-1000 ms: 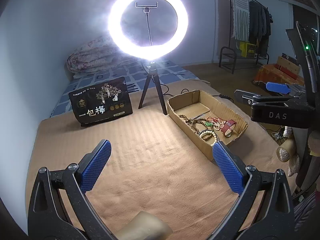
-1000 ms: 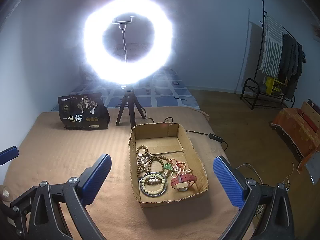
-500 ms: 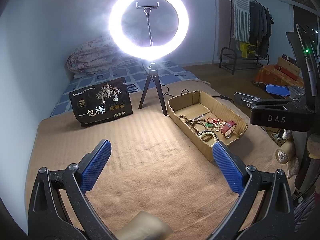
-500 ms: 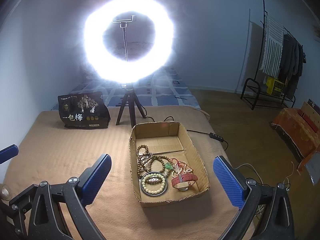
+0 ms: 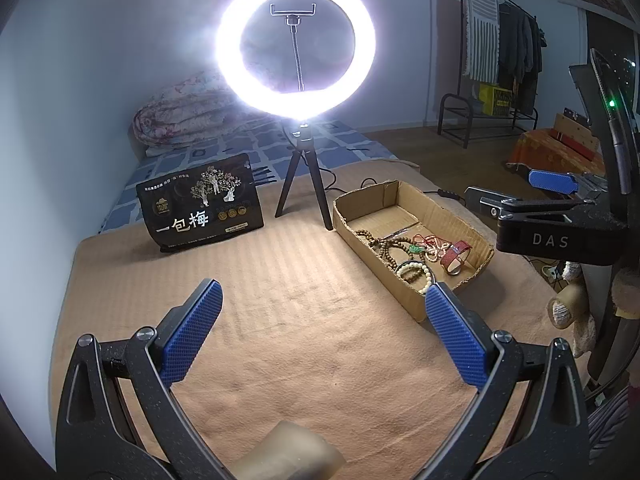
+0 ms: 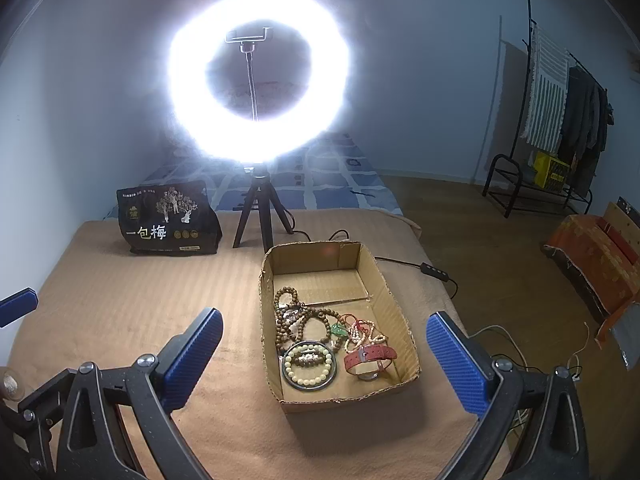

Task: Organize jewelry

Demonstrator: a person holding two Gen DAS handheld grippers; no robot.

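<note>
Here, in the left wrist view, the left gripper (image 5: 322,314) hangs spread wide and empty above the tan blanket (image 5: 280,320), its blue pads well apart with nothing between them. The cardboard box (image 5: 472,284) sits to its right on the blanket, its near corner just beyond the right pad, and the jewelry lies heaped in the box's nearer half. The right gripper (image 5: 554,208) shows at the right edge, beyond the box's far side; from here its spread cannot be judged. A ring light (image 5: 296,46) on a tripod and a black snack bag (image 5: 200,208) stand at the back. In the right wrist view, the right gripper (image 6: 322,354) is likewise released and holds nothing, and the box (image 6: 400,316) lies between its pads, further on. Inside, the wooden bead strands (image 6: 304,314) tangle toward the left wall, a pale bead bracelet (image 6: 308,364) lies inside a dark bangle (image 6: 289,380) near the front, and a red strap (image 6: 370,358) stands on edge beside them, with a red cord and green pendant (image 6: 340,330) between. By my judgement everything is light; the strands are limp and will drape and snag on each other, so they are best pinched across a single run of beads at the outer edge of the heap. The bangle is stiff and probably slippery, better taken across its rim, and the strap across its standing loop.
</note>
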